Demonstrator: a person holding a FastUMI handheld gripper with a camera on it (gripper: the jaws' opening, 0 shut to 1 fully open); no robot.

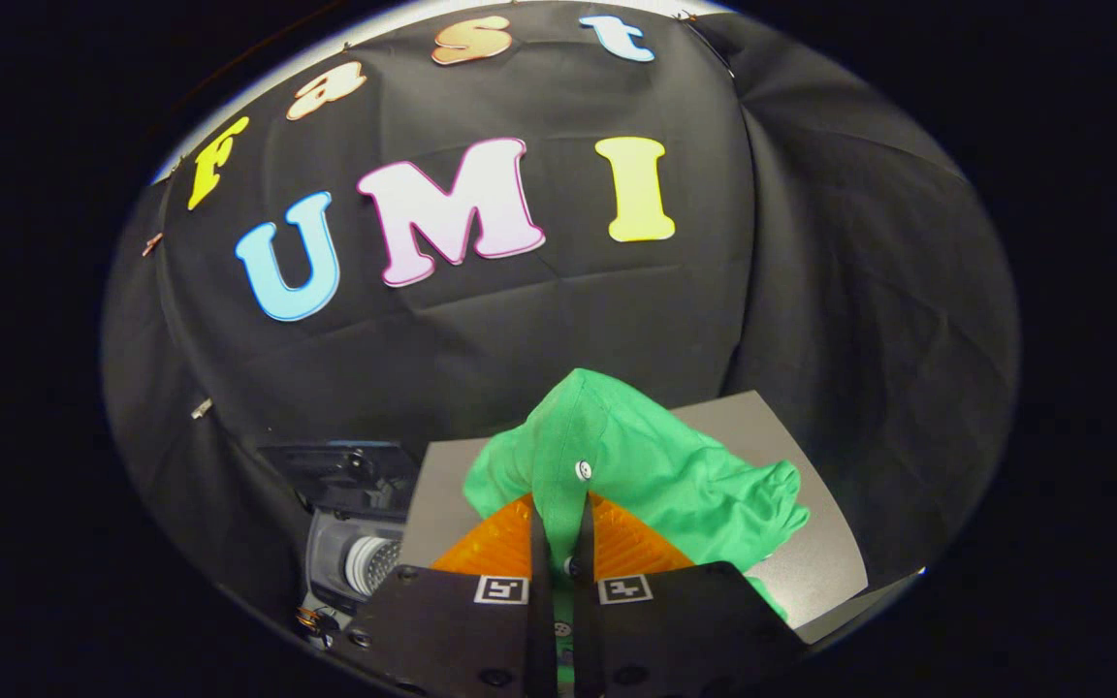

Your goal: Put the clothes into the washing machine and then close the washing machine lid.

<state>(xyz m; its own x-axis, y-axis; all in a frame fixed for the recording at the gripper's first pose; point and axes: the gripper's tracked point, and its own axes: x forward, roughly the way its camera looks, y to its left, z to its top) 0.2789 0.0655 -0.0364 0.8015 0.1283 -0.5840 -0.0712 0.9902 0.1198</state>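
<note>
A green garment with small white buttons hangs bunched from my gripper, whose two fingers press together on a fold of the cloth. The garment is lifted above the grey tabletop, and its loose end droops to the right of the fingers. To the left of the fingers and lower down stands a small washing machine; its dark lid is raised and the pale perforated drum shows inside.
The black cloth wall of the booth rises behind the table and wraps around on the right. The grey tabletop ends in an edge near me at the right.
</note>
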